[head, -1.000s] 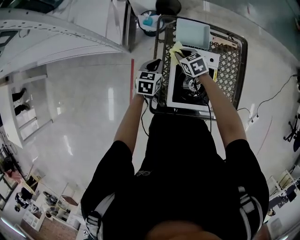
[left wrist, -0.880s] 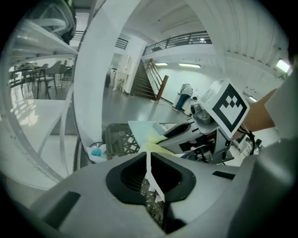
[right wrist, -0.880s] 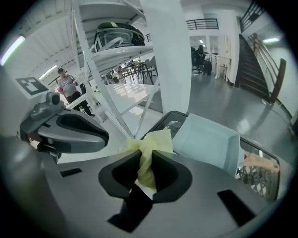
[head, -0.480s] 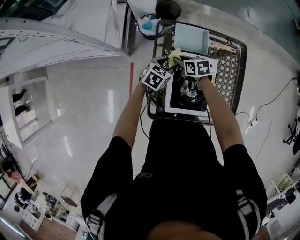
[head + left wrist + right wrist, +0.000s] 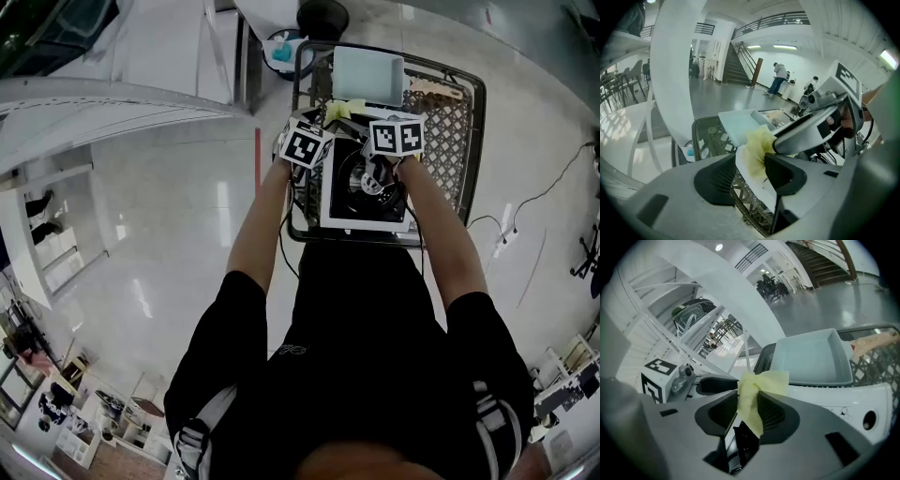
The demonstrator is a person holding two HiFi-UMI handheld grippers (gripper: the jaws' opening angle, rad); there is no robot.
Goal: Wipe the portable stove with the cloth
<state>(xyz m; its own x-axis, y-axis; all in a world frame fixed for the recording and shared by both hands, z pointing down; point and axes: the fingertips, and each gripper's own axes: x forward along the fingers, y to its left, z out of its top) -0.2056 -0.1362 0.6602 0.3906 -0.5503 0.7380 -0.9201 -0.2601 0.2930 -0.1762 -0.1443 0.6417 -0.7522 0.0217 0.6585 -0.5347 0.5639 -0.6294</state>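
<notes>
A white portable stove (image 5: 361,217) with a black burner sits in a wire cart (image 5: 461,141). The bunched yellow cloth (image 5: 341,110) is at the stove's far left corner. My right gripper (image 5: 359,116) (image 5: 749,413) has the cloth (image 5: 757,385) standing up between its pads; its jaws are opening, and the fabric still fills the gap. My left gripper (image 5: 327,122) (image 5: 750,171) is open wide, and the cloth (image 5: 757,147) lies between its jaws without being pinched. The stove's white side (image 5: 834,397) shows just beyond the right jaws.
A pale blue tray (image 5: 367,73) (image 5: 811,357) (image 5: 740,124) rests at the cart's far end, just beyond the cloth. A blue bucket (image 5: 281,47) stands on the glossy floor beyond the cart's left corner. A cable (image 5: 525,202) trails at right. People (image 5: 779,77) stand far off.
My left gripper has come in from the cart's left edge to the cloth. My right gripper has rolled in place while still carrying the cloth.
</notes>
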